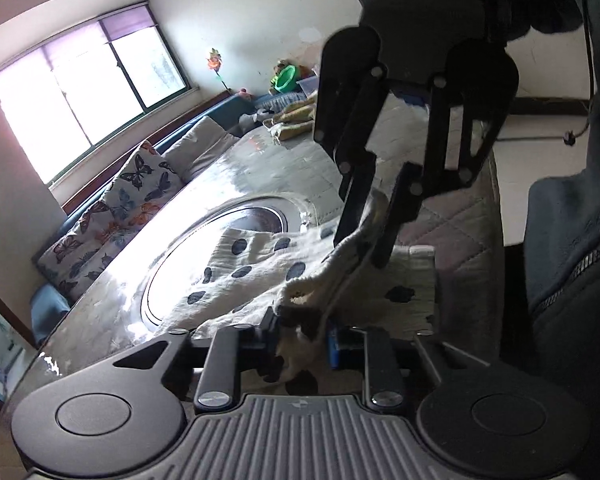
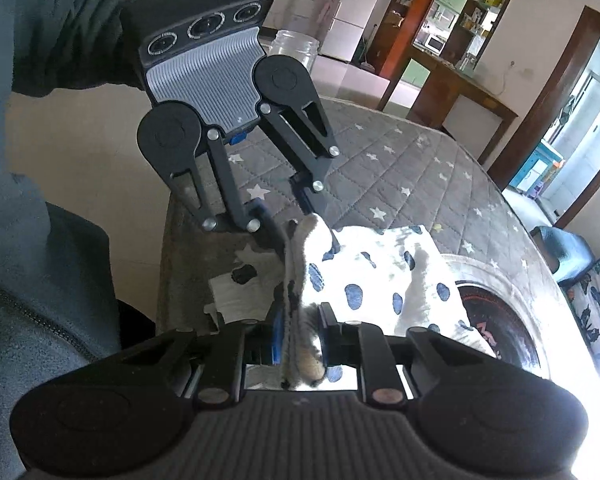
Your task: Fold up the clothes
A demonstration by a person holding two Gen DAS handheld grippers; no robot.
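Spotted garment (image 1: 256, 276) in both pinched jaws

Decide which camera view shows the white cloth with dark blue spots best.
The right wrist view: the white cloth with dark blue spots lies bright and broadly spread there. In the left wrist view it is dimmer, partly hidden by the right gripper and left gripper.

garment (image 2: 372, 276) on table (image 2: 420, 168), between claws.
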